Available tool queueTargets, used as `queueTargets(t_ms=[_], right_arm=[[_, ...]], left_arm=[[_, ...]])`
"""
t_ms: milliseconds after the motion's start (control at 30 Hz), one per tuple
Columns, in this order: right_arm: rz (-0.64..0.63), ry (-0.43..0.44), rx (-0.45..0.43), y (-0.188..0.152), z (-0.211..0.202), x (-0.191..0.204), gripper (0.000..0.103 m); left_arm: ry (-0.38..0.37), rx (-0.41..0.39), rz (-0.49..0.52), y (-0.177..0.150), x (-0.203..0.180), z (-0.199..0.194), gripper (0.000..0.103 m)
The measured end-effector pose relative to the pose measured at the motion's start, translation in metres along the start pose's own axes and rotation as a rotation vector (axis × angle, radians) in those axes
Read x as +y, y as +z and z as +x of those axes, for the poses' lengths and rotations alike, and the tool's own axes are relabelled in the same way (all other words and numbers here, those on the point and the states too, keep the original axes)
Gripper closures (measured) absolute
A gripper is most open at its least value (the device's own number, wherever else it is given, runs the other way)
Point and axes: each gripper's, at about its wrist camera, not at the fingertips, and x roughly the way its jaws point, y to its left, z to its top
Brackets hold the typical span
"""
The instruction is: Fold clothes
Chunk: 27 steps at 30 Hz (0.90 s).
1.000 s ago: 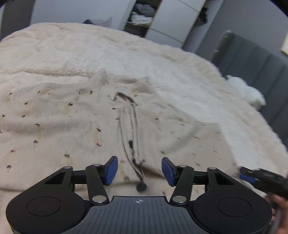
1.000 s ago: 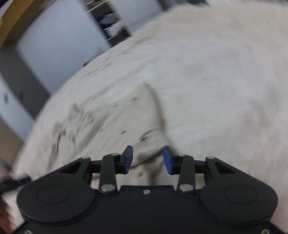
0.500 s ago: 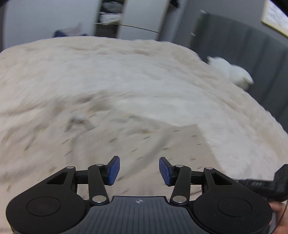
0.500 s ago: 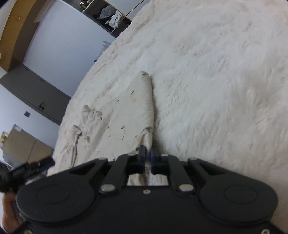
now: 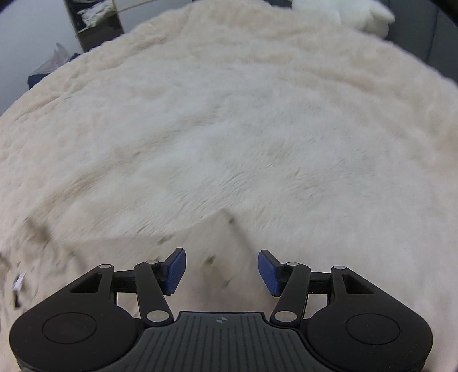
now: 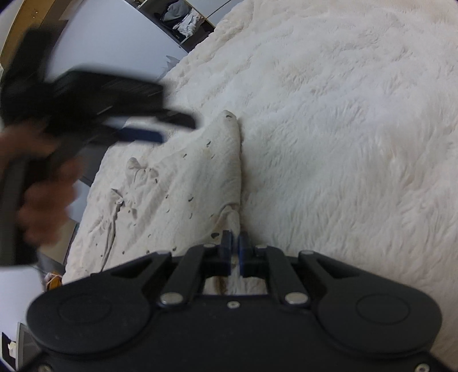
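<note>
Two views are covering one bed (image 6: 357,128) under a shaggy cream blanket. Leftmost in the right wrist view, a blurred hand (image 6: 43,194) is carrying the left tongs (image 5: 220,269), whose blue pads are opening over a corner of the garment (image 6: 186,186) with nothing pinched. That thin, wrinkled, speckled cloth is lying flat along the bed's left side, its long edge bordering wide bare fur. Rightward, the right tongs (image 6: 235,251) are clamping its near hem. Only the left view is showing a white plush toy (image 5: 343,14).
</note>
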Motion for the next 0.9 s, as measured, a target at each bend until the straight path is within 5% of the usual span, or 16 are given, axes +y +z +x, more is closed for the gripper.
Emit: queueTargets(t_ms=[67,200,567,667,733,900], right_arm=[[-0.002,0.007,0.005,0.000,0.000,-0.002,0.100],[-0.034,0.005,0.010,0.002,0.002,0.002,0.101],[-0.043,0.007,-0.019,0.009,-0.015,-0.001,0.101],[0.012,-0.022,-0.082,0.014,-0.029,-0.008,0.092],[0.040,-0.008,-0.119,0.016,-0.036,-0.013,0.092],[0.025,0.005,-0.145,0.013,-0.036,-0.007,0.091]], left_arm=[[0.017,0.033,0.003,0.008,-0.007,0.023,0.060],[0.095,0.068,0.057,0.013,-0.020,0.057,0.102],[0.139,-0.051,0.076,0.036,-0.017,0.049,0.103],[0.121,-0.069,0.055,0.036,-0.006,0.038,0.094],[0.101,-0.093,0.017,0.034,0.010,0.022,0.080],[0.067,-0.150,-0.037,0.017,0.061,-0.040,0.074]])
